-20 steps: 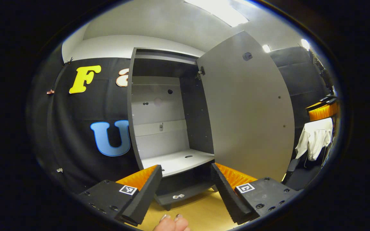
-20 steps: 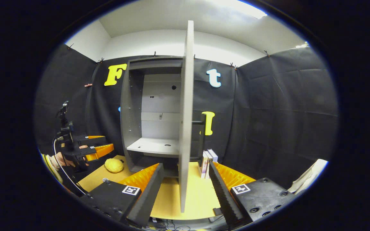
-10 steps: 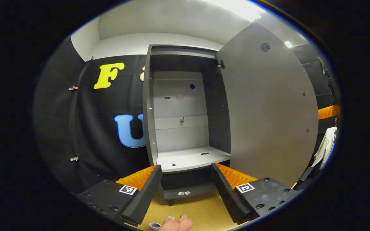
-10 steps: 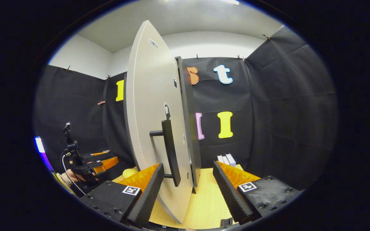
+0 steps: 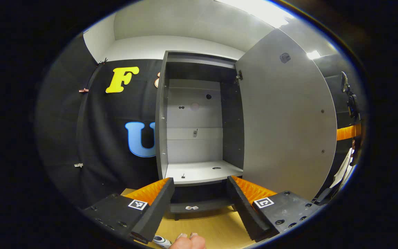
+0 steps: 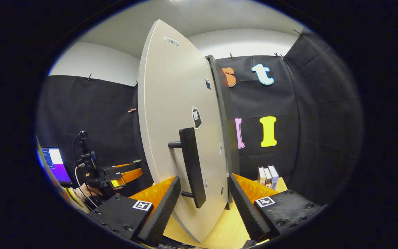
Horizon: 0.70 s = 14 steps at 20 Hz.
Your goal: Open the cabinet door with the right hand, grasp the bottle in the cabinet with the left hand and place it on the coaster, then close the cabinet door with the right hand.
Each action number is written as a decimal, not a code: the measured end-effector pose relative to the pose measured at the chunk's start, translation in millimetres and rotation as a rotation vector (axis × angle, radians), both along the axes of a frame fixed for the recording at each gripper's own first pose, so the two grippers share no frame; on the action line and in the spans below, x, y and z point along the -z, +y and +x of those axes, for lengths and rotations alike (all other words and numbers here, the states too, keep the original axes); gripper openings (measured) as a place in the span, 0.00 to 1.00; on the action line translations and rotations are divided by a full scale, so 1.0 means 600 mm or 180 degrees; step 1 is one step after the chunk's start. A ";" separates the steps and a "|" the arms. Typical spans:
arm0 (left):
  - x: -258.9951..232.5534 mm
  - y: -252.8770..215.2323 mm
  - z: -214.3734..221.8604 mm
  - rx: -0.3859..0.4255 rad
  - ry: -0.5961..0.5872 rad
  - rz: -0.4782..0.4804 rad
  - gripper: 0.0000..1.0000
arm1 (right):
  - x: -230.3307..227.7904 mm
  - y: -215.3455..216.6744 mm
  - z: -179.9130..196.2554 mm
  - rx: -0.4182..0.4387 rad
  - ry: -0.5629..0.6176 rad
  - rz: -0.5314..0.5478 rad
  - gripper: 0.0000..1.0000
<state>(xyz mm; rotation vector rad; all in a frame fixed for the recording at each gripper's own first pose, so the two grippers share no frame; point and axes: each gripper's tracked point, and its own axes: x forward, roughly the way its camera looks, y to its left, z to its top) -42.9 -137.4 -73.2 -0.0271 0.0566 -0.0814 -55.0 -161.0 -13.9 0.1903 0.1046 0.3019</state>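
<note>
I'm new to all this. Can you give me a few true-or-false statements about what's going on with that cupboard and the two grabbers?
1. The cabinet door stands open. True.
2. A bottle stands on the shelf inside the cabinet. False: the shelf holds no bottle.
3. The right gripper has its fingers clamped on the door handle. False: the fingers are spread wide, with the handle between them.
4. The left gripper is open and faces the cabinet's inside. True.
5. Some books stand upright by the booth wall, to the side of the cabinet. True.
</note>
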 end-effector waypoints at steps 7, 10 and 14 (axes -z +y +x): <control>0.009 0.051 0.015 0.0153 -0.0014 0.0024 0.96 | 0.009 0.120 0.024 -0.0059 0.0018 -0.0175 0.93; 0.016 0.105 0.031 0.0217 -0.0004 0.0066 0.96 | 0.014 0.184 0.045 -0.0010 -0.0027 -0.0276 0.93; 0.018 0.180 0.056 0.0293 -0.0049 0.0105 0.96 | 0.033 0.278 0.097 0.0003 0.0056 -0.0085 0.93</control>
